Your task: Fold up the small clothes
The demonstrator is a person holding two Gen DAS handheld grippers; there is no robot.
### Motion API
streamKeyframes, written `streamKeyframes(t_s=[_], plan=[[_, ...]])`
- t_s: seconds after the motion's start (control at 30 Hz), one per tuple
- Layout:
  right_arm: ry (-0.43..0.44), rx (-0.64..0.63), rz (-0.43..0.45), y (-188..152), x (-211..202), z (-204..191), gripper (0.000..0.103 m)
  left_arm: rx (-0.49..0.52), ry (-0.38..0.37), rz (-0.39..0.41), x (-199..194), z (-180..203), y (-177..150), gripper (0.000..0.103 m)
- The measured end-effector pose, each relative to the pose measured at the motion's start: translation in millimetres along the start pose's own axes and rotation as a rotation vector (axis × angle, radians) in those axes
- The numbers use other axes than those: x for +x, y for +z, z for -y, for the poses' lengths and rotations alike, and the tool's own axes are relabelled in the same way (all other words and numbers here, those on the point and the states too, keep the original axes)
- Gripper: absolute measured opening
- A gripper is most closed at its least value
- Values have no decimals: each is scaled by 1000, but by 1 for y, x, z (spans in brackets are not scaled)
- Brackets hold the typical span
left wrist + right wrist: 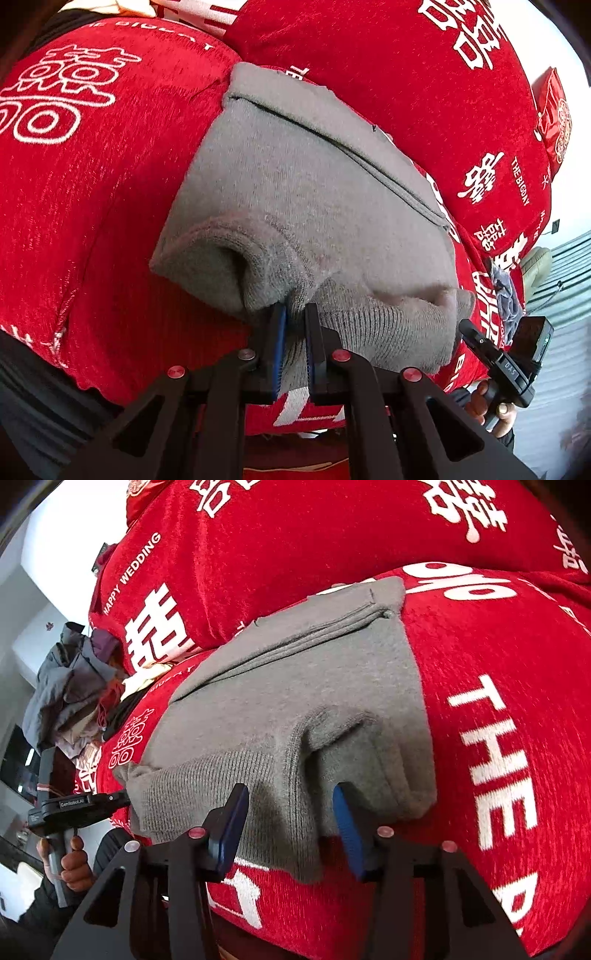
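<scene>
A grey knitted garment [295,192] lies folded on a red cover with white lettering [92,184]. Its ribbed hem faces me at the near edge. My left gripper [295,314] is shut on that hem, with grey fabric pinched between the blue pads. In the right wrist view the same garment [295,686] lies on the cover [498,701]. My right gripper [290,794] stands open. The ribbed hem lies between its blue pads, but they do not press on it. A hand [74,864] holds the left gripper at the garment's left corner.
A red cushion with white characters [295,554] rises behind the garment. A heap of grey and mixed clothes [70,686] lies at the far left of the right wrist view. A red bag [554,114] sits at the right edge of the left wrist view.
</scene>
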State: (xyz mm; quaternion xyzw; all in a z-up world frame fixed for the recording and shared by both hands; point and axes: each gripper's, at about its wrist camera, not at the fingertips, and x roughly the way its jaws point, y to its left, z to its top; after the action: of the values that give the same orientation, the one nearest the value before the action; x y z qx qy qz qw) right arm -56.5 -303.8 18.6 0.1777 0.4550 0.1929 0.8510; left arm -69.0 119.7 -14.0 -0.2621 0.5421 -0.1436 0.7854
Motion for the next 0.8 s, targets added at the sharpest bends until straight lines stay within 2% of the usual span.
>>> streamKeyframes(t_s=[0.07,0.1,0.27,0.43,0.8], plan=[[-11,-41,-21,2,5,-5,17,0,-7,2,2,0,2,9],[0,-49,-41,3,8,-6,10,8,-6,8,1,0,3,9],[77,-53,43,15,-18,-16,10,52,-1,83,-18,16,10,5],[127,-82,136,49,-45,-31,9,82,-29,176,-38,41,44,5],[112,-64,220,141,-39,-38,9,120,-16,237,-34,83,140,5]])
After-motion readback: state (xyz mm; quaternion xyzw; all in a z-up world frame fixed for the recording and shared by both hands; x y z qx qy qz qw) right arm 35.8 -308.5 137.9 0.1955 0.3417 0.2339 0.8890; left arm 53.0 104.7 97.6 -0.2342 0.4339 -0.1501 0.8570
